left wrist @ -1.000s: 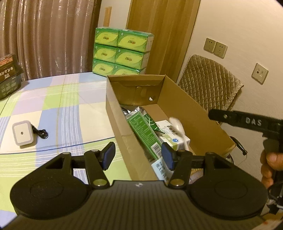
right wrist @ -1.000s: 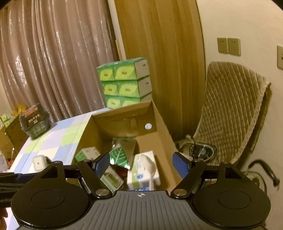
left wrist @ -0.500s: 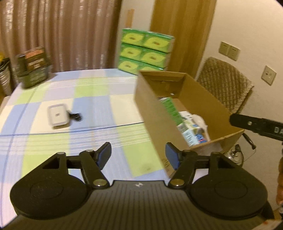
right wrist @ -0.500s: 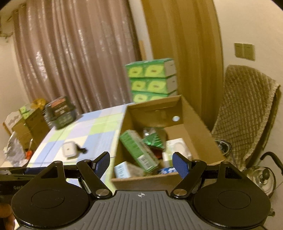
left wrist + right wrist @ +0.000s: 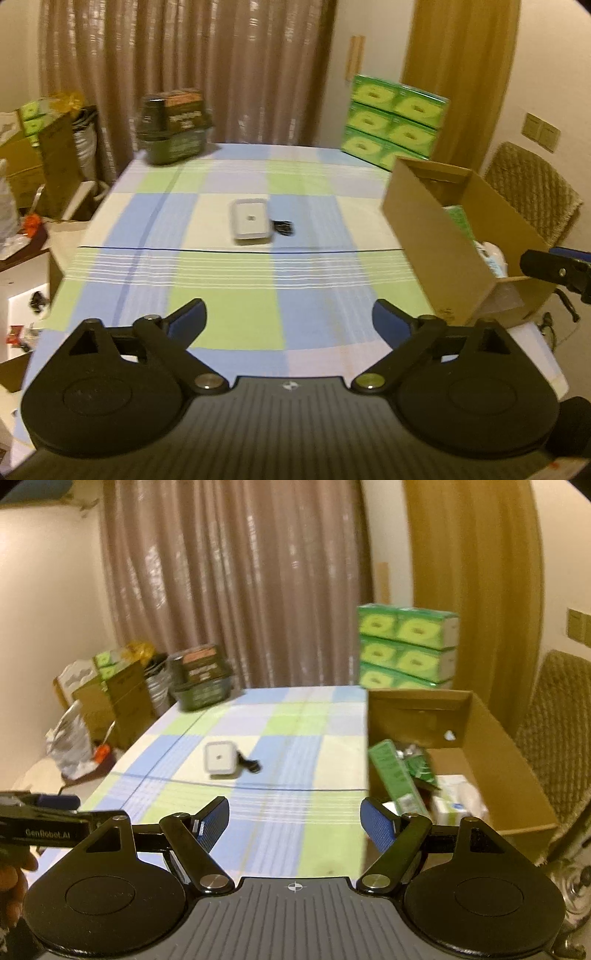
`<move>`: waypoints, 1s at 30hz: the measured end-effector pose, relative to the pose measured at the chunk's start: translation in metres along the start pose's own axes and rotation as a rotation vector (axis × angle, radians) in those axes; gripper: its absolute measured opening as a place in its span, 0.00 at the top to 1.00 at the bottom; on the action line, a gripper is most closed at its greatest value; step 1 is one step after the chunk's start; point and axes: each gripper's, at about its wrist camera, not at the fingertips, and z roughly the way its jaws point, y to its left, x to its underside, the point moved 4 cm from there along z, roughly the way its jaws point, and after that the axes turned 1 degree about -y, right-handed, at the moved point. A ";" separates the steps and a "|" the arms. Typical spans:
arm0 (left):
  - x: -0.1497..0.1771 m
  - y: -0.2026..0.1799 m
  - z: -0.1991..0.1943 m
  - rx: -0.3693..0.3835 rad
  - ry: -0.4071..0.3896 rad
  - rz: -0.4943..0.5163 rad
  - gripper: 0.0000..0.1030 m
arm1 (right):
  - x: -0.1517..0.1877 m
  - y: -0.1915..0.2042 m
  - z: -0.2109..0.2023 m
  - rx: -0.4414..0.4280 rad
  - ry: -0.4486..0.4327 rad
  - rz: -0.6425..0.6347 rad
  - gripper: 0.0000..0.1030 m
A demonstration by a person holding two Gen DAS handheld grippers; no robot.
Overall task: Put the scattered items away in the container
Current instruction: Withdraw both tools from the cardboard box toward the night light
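A small white box-shaped device (image 5: pixel 251 220) with a black cord (image 5: pixel 283 227) lies alone on the checked tablecloth; the right wrist view shows the device (image 5: pixel 220 757) too. The open cardboard box (image 5: pixel 436 236) stands at the table's right side and holds green and white packets (image 5: pixel 397 775). My left gripper (image 5: pixel 288 317) hovers over the near part of the table, well short of the device, its jaws opening wide with nothing between them. My right gripper (image 5: pixel 293 821) is open and empty, left of the box (image 5: pixel 517 760).
A dark basket (image 5: pixel 173 142) of goods sits at the far left corner of the table. Green tissue packs (image 5: pixel 391 118) are stacked at the far right. A quilted chair (image 5: pixel 532 192) stands behind the box. Cardboard boxes and bags (image 5: pixel 107 698) crowd the floor at left.
Both grippers have swung left, away from above the box toward the open tablecloth. The left jaws have spread much wider. The white device now lies straight ahead.
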 end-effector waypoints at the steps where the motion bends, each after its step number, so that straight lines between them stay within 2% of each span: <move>1: 0.002 0.007 -0.002 -0.013 -0.004 -0.004 0.05 | 0.001 0.005 0.003 -0.004 0.004 -0.011 0.26; 9: 0.004 0.049 0.001 -0.058 0.003 -0.047 0.04 | 0.003 0.034 0.036 -0.041 0.043 -0.072 0.25; 16: -0.003 0.072 0.021 -0.076 0.012 -0.052 0.04 | 0.005 0.050 0.080 -0.063 0.080 -0.152 0.25; 23: -0.024 0.079 0.065 -0.064 0.000 -0.031 0.04 | -0.007 0.038 0.133 -0.062 0.098 -0.138 0.25; 30: -0.044 0.065 0.129 -0.035 0.000 0.012 0.04 | -0.020 0.022 0.185 -0.050 0.114 -0.130 0.25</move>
